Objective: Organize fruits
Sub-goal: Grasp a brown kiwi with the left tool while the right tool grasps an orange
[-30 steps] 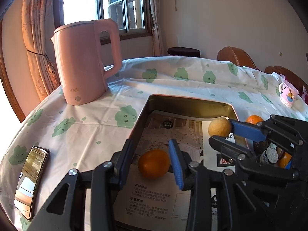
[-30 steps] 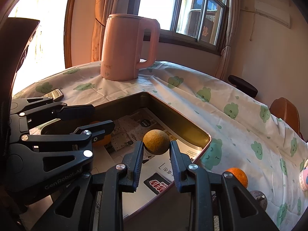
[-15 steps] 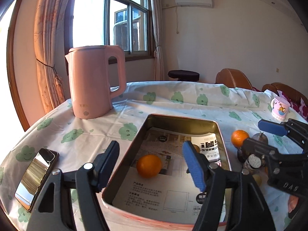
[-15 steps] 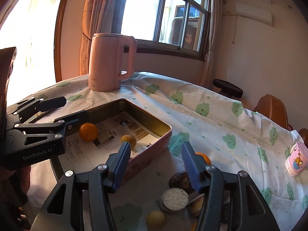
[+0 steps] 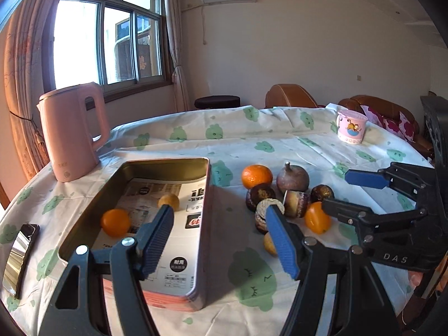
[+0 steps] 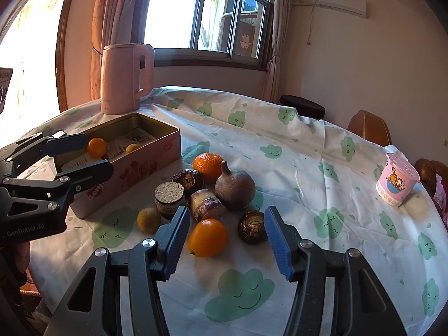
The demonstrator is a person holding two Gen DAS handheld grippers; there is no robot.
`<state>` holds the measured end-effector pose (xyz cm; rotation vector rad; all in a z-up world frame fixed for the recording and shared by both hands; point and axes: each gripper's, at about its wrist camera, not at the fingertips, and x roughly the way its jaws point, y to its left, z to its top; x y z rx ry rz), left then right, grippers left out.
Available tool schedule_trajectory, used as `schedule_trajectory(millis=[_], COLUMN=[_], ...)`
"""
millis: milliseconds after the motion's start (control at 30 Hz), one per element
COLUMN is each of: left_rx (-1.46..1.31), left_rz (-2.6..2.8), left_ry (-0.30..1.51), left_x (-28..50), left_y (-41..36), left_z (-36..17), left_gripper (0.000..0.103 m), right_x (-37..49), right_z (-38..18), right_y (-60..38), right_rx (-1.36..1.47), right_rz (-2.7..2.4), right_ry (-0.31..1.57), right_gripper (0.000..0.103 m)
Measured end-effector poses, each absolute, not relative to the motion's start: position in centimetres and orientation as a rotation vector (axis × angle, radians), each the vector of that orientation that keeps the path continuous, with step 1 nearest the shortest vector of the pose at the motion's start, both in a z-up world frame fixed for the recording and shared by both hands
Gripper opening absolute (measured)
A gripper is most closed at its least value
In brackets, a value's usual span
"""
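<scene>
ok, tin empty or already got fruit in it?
Not empty. The tin holds two fruits: an orange and a small yellow fruit, resting on printed paper.

A rectangular pink tin (image 6: 131, 177) stands open on the bench, its floor lined with printed paper. Inside lie two fruits, apart from each other: a small orange (image 5: 115, 222) toward the near end and a dull yellow round fruit (image 5: 169, 201) farther in. To the right of the tin, a cluster sits on the cloth: a mandarin (image 6: 207, 166) at the back, a large brown bulb-shaped fruit with a stem (image 6: 234, 186) beside it, a dark round fruit (image 6: 188, 178), a cut fruit with a pale flat face up (image 6: 169, 196), a purplish stub (image 6: 205, 205), a dark scaly fruit (image 6: 252, 226), an oval orange fruit (image 6: 207, 237), and a yellow ball (image 6: 148, 219) nearest the tin.
</scene>
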<state>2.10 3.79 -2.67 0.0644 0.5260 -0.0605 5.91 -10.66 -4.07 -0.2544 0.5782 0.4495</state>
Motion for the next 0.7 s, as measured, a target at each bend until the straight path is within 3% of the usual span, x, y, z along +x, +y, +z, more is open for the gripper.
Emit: schedule_trajectory(millis=[367, 400, 433, 533, 700], left_rx=[0.072, 0.073, 0.081, 0.084, 0.110], left_rz=[-0.111, -0.120, -0.125, -0.153, -0.164], left_ry=[0.598, 0.605, 0.608, 0.635, 0.641], left_x=[3.2, 3.3, 3.4, 3.6, 3.6], left_y=[2.6, 2.5, 2.3, 1.8, 0.9], left_z=[-3.8, -3.9, -3.9, -4.1, -4.1], left_gripper=[0.068, 0.066, 0.062, 0.051, 0.051], right_x=[8.3, 8.5, 8.8, 8.9, 7.7], right_z=[-6.8, -6.9, -7.1, -7.1, -5.5], right_y=[-9.4, -9.3, -9.2, -9.2, -10.4], right_rx=[-0.267, -0.266, -0.264, -0.263, -0.226], right_rz=[0.510, 0.515, 0.518, 0.521, 0.477], right_ry=[0.767, 0.781, 0.796, 0.801, 0.702], right_gripper=[0.048, 0.048, 0.039, 0.038, 0.037])
